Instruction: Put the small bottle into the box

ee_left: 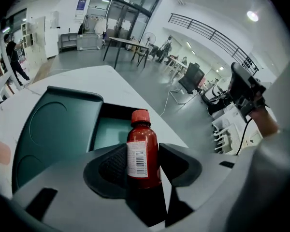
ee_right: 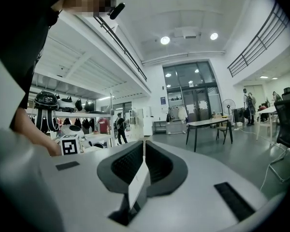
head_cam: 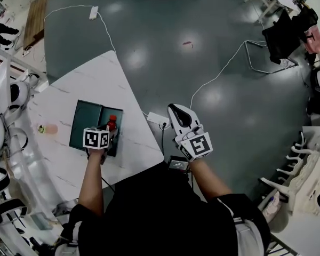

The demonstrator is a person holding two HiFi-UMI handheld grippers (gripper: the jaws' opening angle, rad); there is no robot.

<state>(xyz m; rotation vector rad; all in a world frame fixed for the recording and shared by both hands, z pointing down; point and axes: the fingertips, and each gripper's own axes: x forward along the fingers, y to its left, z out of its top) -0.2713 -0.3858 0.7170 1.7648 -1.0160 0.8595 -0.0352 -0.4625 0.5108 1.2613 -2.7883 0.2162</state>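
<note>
while the head view looks steeply down, the left gripper point(head_cam: 110, 131) shows over the near right part of the box point(head_cam: 84, 122), a dark green box lying open on the white table point(head_cam: 69, 97), its lid spread flat to the left of its tray; the small bottle point(head_cam: 112, 121), red with a red cap, sits between that gripper's jaws, over the tray half; the right gripper point(head_cam: 177, 111) hangs past the table's edge above the grey floor point(head_cam: 202, 47), well apart from the box and just beside a white power strip point(head_cam: 159, 120).

seen from the left gripper view, the jaws are closed onto the bottle's body, the dark pads point(ee_left: 113, 164) pressing it from both sides at the level of its barcode label; the bottle stands upright, its cap clear above the jaws; the tray lies just beyond it and the lid to its left; whether the bottle's base touches the tray's floor is hidden by the gripper, so that cannot be told.

seen from the right gripper view, the jaws are closed together, pad against pad with only a thin seam, and nothing is between them; the marker cube point(ee_right: 71, 145) of the left gripper shows at the left.
</note>
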